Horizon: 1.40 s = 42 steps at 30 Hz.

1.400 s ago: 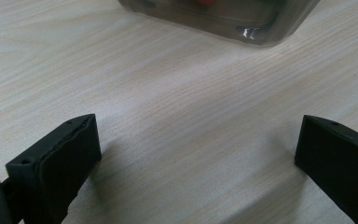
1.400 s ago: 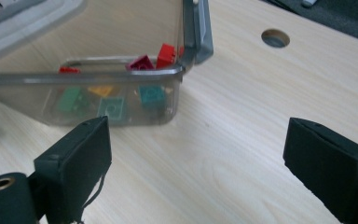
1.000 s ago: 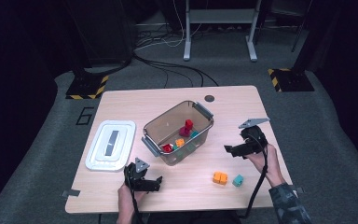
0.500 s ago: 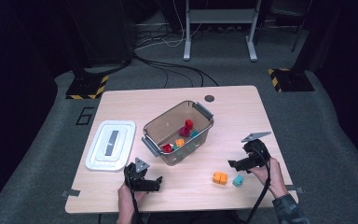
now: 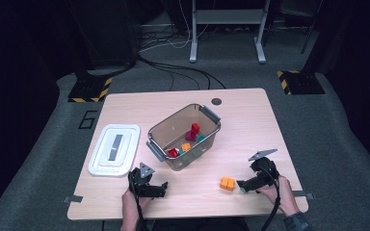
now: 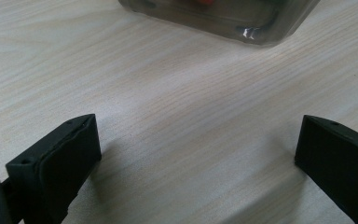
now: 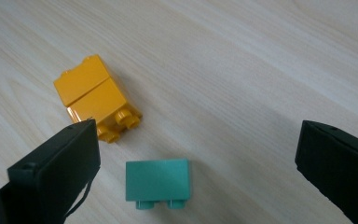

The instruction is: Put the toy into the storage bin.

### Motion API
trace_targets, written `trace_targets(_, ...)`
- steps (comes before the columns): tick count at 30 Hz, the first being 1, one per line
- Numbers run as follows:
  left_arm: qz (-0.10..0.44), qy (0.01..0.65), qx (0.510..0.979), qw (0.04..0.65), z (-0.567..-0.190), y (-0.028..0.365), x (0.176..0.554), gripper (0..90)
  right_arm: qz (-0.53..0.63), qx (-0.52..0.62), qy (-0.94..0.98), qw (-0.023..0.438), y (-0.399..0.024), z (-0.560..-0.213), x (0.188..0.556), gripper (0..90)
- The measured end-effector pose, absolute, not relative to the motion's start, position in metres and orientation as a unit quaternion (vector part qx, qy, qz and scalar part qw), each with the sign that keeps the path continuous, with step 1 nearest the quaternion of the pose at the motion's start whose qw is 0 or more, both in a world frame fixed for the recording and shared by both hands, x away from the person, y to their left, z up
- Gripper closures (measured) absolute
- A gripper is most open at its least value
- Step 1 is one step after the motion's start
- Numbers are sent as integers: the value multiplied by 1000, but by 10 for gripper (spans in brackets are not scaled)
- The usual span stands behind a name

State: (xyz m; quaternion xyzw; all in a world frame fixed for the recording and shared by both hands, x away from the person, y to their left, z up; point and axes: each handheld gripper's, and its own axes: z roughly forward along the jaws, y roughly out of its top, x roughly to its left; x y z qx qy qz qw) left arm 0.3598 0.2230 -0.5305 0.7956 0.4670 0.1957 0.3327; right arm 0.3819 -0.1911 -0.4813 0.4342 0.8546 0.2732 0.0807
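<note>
Right gripper (image 7: 196, 172) low over tabletop (image 5: 250, 120), jaws just opened wide, green brick (image 7: 157, 179) lying between them untouched, orange brick (image 7: 95, 97) just beside it, left gripper (image 6: 196, 158) open and empty near bin (image 5: 183, 132)

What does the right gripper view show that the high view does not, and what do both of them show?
The right gripper view shows the studs on the orange brick and the whole green brick lying between the open jaws of the right tool, untouched. The high view shows the clear bin holding more bricks, the white lid, and the left tool resting open. Both show the wooden table, the orange brick and the right tool, whose jaws have just been opening.
</note>
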Motion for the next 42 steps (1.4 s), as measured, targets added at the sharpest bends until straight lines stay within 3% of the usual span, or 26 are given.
trace_targets(7, 195, 466, 796, 332, -530, 223, 360, 0, 264, 437, 857, 73, -191, -491, 375, 0)
trace_targets(14, 195, 464, 799, 329, -530, 224, 360, 0, 252, 435, 861, 79, -193, -493, 368, 262)
trace_targets(17, 194, 463, 799, 330, -530, 224, 360, 0, 252, 433, 862, 80, -194, -493, 367, 326)
trace_targets(18, 195, 464, 799, 330, -530, 224, 360, 0, 250, 432, 863, 79, -195, -493, 367, 403)
trace_targets(24, 195, 464, 799, 330, -530, 224, 360, 0, 251, 436, 861, 80, -194, -492, 370, 565)
trace_targets(42, 196, 466, 796, 332, -530, 223, 360, 0, 281, 439, 846, 109, -193, -489, 398, 586)
